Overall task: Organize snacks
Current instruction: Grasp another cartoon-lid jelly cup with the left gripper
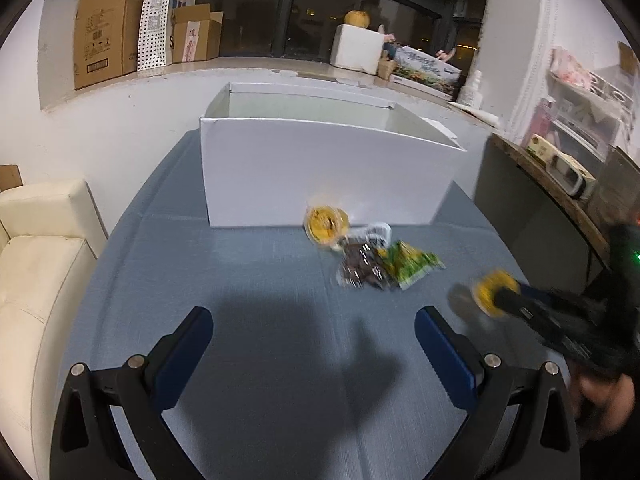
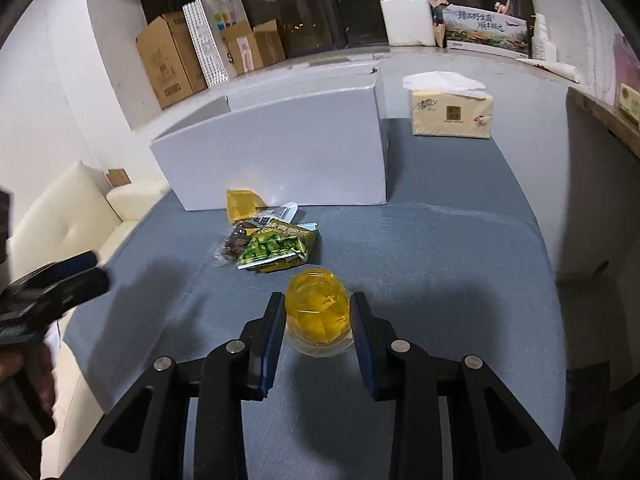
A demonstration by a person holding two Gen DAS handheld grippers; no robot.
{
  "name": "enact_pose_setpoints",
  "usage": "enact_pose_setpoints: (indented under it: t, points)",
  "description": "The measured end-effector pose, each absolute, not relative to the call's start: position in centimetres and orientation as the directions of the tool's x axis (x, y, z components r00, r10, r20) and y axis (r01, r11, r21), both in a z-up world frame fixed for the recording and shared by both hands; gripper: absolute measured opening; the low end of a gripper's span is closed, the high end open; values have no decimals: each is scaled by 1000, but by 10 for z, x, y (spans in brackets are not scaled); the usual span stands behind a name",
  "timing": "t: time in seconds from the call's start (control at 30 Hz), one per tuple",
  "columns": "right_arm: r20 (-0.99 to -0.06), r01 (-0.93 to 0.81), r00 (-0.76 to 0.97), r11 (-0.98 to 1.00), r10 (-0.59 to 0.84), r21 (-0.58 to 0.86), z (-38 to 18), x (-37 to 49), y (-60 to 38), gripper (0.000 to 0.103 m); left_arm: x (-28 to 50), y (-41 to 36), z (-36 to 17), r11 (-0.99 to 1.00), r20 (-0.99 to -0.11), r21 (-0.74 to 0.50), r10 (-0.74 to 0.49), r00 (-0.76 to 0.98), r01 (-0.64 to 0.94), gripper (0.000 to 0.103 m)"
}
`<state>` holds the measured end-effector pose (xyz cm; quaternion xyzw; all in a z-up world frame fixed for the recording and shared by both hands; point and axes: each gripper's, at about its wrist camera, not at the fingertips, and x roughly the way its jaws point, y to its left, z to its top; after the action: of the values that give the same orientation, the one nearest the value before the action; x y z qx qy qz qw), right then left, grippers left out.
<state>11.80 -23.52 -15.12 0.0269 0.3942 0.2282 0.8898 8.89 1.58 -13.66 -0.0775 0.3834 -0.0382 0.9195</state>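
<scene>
White box [image 1: 320, 172] sits at the table's [image 1: 260, 280] far end, green snack packet [image 2: 276, 250] and second jelly cup [image 2: 240, 205] piled just in front. Right gripper [image 2: 318, 320] clamps a yellow jelly cup [image 2: 318, 312] above the cloth; left gripper [image 1: 314, 332] wide open, holding nothing.

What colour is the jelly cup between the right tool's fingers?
Translucent yellow jelly cup; right wrist view shows it best.

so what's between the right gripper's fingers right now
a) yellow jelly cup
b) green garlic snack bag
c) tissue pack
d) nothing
a, the right gripper has its two fingers against the sides of the yellow jelly cup, while the green bag lies farther off on the table.
</scene>
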Motion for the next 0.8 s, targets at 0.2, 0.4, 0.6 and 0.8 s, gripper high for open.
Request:
enact_pose_setpoints:
  t: [0.2, 0.4, 0.6, 0.8]
  points:
    - [-658, -388, 607, 888, 447, 245, -139, 99, -239, 35, 154, 5, -143, 984, -716, -179, -111, 690, -27, 103]
    - [-650, -385, 618, 891, 443, 242, -134, 93, -243, 35, 210, -11, -168, 991, -767, -126, -66, 638, -49, 102]
    - [-644, -379, 620, 890, 448, 254, -133, 89, -252, 35, 232, -8, -191, 989, -795, -140, -84, 600, -47, 63]
    - [-644, -384, 615, 886, 455, 260, -135, 89, -249, 35, 228, -7, -188, 989, -782, -149, -113, 613, -9, 50]
